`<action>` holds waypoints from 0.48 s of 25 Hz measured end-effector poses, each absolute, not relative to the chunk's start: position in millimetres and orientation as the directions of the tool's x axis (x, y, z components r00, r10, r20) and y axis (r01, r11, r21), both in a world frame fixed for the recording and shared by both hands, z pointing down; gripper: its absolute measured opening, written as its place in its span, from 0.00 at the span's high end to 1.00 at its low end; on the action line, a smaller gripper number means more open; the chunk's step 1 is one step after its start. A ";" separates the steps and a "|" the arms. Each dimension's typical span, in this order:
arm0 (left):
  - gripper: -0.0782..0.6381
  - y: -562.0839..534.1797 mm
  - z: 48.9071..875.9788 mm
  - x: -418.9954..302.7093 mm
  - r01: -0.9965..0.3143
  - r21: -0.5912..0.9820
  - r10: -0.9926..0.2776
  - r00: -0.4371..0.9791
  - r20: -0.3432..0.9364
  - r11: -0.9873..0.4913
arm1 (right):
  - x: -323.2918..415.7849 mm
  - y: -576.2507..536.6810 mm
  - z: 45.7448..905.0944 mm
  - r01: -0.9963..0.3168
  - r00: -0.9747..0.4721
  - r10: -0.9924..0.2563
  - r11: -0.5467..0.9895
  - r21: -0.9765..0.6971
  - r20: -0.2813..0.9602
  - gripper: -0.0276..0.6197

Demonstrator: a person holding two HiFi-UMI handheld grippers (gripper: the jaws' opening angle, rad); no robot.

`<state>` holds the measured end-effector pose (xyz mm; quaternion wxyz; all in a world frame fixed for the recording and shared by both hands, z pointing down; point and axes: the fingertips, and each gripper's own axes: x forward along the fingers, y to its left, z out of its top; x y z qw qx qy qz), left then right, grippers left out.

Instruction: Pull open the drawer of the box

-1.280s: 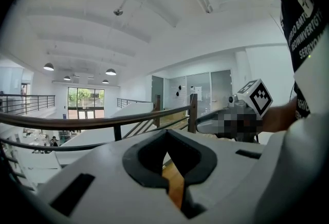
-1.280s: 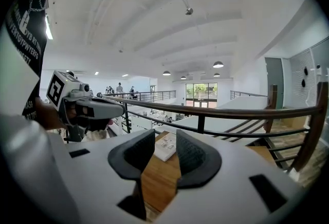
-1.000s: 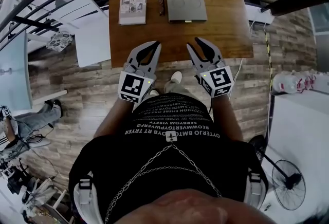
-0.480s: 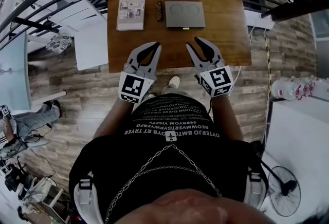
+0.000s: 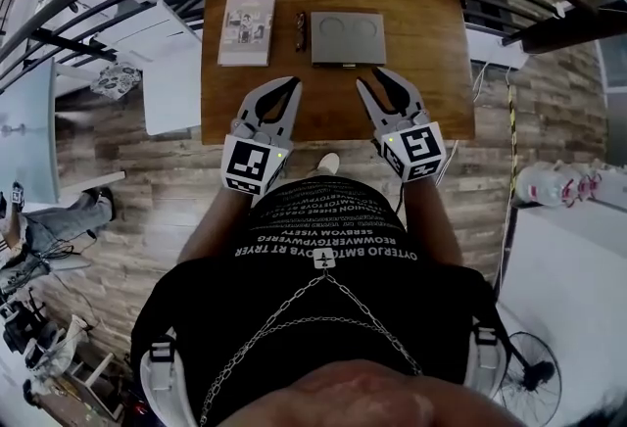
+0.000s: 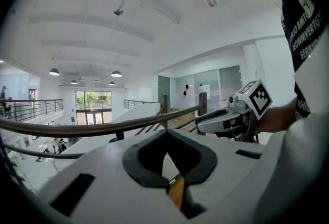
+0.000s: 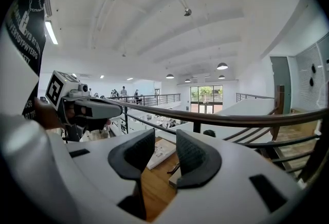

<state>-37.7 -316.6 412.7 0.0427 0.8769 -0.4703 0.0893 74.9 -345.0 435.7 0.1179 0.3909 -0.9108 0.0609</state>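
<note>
Head view: the grey box (image 5: pixel 348 24) sits shut at the far side of the table (image 5: pixel 431 72) — its inside is hidden. Nearer the front edge, the left gripper (image 5: pixel 292 82) is pinched together on nothing — the right gripper (image 5: pixel 377 77) is partly open, empty.
</note>
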 end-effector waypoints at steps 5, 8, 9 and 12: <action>0.88 -329.9 411.1 -15.4 -0.836 -0.027 -0.822 0.533 0.202 -0.548 | 100.8 -362.3 438.3 -0.729 -0.666 -0.699 0.685 -0.026 0.258 0.77; 0.88 -337.8 414.9 -1.9 -0.833 -0.018 -0.816 0.538 0.209 -0.554 | 118.3 -371.3 445.3 -0.737 -0.657 -0.705 0.675 -0.035 0.267 0.77; 0.88 -340.2 415.7 3.0 -0.830 -0.018 -0.813 0.542 0.211 -0.558 | 124.6 -374.5 447.6 -0.742 -0.653 -0.708 0.669 -0.038 0.269 0.77; 0.88 -344.5 417.1 14.5 -0.822 -0.021 -0.805 0.552 0.219 -0.569 | 142.6 -380.3 456.6 -0.757 -0.636 -0.718 0.652 -0.049 0.282 0.77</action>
